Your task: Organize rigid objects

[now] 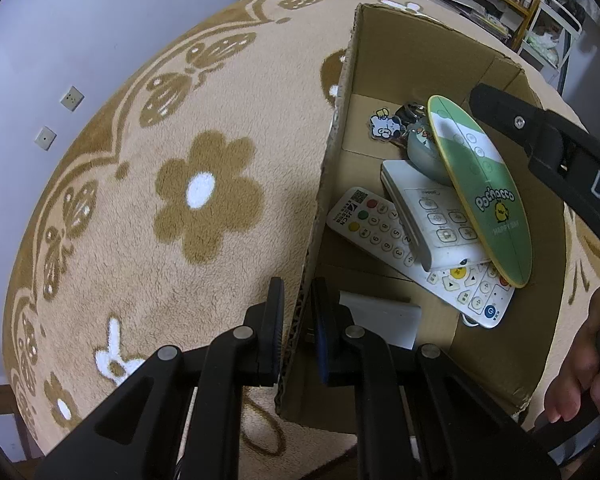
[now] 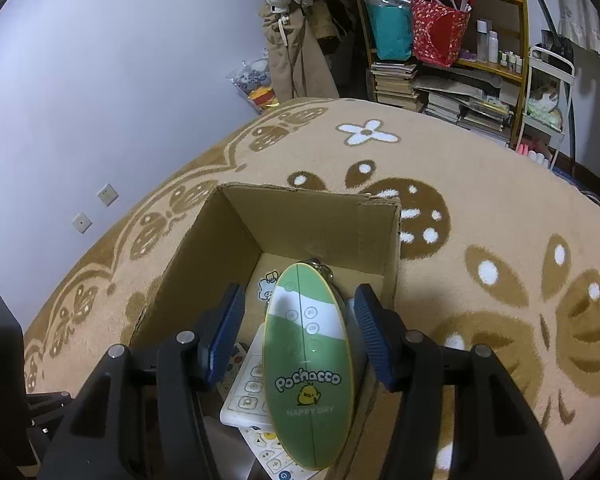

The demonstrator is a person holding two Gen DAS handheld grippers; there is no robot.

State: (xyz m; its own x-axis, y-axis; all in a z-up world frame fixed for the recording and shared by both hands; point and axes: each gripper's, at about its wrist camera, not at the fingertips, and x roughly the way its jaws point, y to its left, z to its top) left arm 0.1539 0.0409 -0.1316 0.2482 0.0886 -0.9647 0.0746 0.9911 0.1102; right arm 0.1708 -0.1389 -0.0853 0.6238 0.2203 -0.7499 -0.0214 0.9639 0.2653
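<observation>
A cardboard box (image 1: 384, 52) (image 2: 300, 216) stands on a beige flowered rug. My left gripper (image 1: 298, 312) is shut on the box's near left wall. Inside lie a long white remote (image 1: 380, 236), a thicker white remote (image 1: 432, 216) (image 2: 246, 396), a silver round object (image 1: 424, 152), a cartoon sticker charm (image 1: 384, 124) (image 2: 268, 286) and a green oval Pochacco board (image 1: 484, 188) (image 2: 310, 364) leaning tilted over the remotes. My right gripper (image 2: 300, 334) is open, its pads apart on either side of the board, not touching it. It shows as a black arm at the right edge of the left wrist view (image 1: 540, 140).
The rug (image 1: 160, 184) (image 2: 480, 208) spreads wide around the box. A white card (image 1: 380, 316) lies in the box's near corner. A wall with sockets (image 2: 108, 194) runs on the left. Shelves with books and bags (image 2: 440, 40) stand behind the rug.
</observation>
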